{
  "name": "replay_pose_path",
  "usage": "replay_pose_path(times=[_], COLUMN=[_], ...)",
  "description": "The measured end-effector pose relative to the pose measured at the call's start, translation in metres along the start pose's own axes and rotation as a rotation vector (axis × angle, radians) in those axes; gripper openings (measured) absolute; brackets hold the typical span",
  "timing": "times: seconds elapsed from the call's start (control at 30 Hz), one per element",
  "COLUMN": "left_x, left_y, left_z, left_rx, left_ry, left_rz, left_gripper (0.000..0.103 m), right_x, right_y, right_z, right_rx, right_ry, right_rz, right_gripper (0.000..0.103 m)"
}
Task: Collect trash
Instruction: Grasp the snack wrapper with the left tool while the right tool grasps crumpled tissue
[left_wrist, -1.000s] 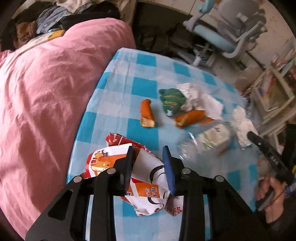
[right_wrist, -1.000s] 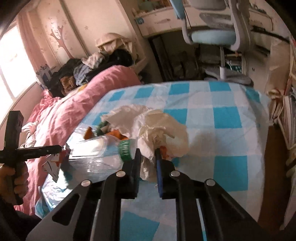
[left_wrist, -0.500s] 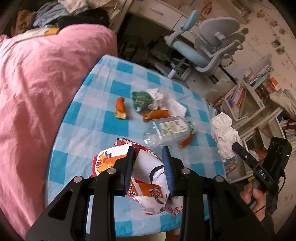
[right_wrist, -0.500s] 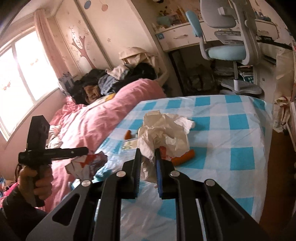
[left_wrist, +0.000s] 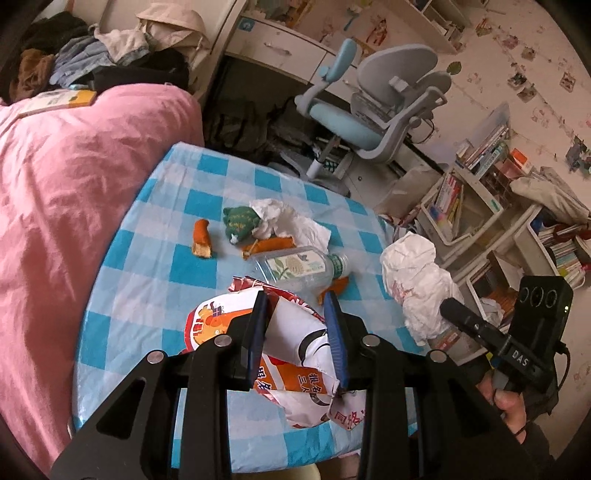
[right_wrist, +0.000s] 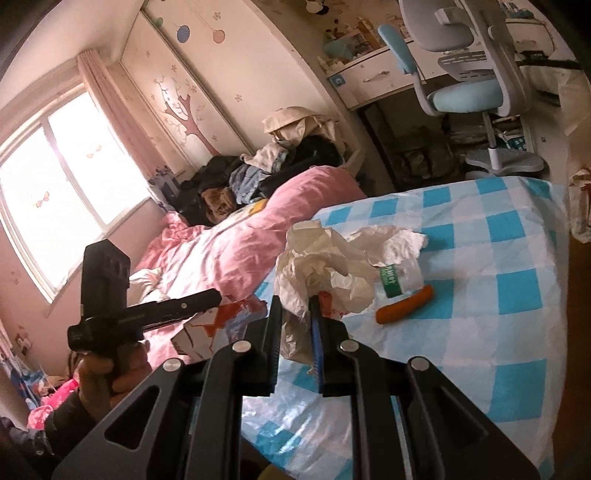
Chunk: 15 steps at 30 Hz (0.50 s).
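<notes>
The left gripper clamps a crumpled red-and-white printed paper wrapper above the blue-checked tablecloth, while at three o'clock the right gripper pinches a crumpled white plastic bag.

Your left gripper has matte black angular arms, round silver screw heads along them, and blue pads lining its two fingers. Your right gripper matches it: black arms, silver screws, blue pads. Behind its handle, marked "DAS", your right hand shows bare skin and a dark sleeve.
</notes>
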<state>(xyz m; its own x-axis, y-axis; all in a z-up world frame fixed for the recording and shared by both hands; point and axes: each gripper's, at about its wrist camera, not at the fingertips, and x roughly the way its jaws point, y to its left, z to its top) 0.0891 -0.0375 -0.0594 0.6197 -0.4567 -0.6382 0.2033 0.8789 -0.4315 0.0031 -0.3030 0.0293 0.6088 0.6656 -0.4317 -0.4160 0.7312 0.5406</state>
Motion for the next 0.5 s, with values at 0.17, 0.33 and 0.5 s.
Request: replay_pose_path(times=[0.17,0.33,0.5], left_x=[0.0,-0.002,-0.004], left_y=[-0.005,-0.008,-0.006], left_z=[0.004,0.008,0.014], left_rx=[0.022,0.043,0.046], left_ry=[-0.03,-0.065,-0.087], left_rz=[0.075,0.154,0.194], left_gripper=[0.03,0.03,0.03], right_x=[0.003,0.006,0.009], right_y=[0.007,0.012,0.017], right_z=[-0.002,-0.003,-0.004], right_rx=[-0.019,-0.038,-0.059], right_ry=[0.006,0.011,0.023], right_rz=[0.028,0.04,0.055], right_gripper=[0.015,0.015,0.015])
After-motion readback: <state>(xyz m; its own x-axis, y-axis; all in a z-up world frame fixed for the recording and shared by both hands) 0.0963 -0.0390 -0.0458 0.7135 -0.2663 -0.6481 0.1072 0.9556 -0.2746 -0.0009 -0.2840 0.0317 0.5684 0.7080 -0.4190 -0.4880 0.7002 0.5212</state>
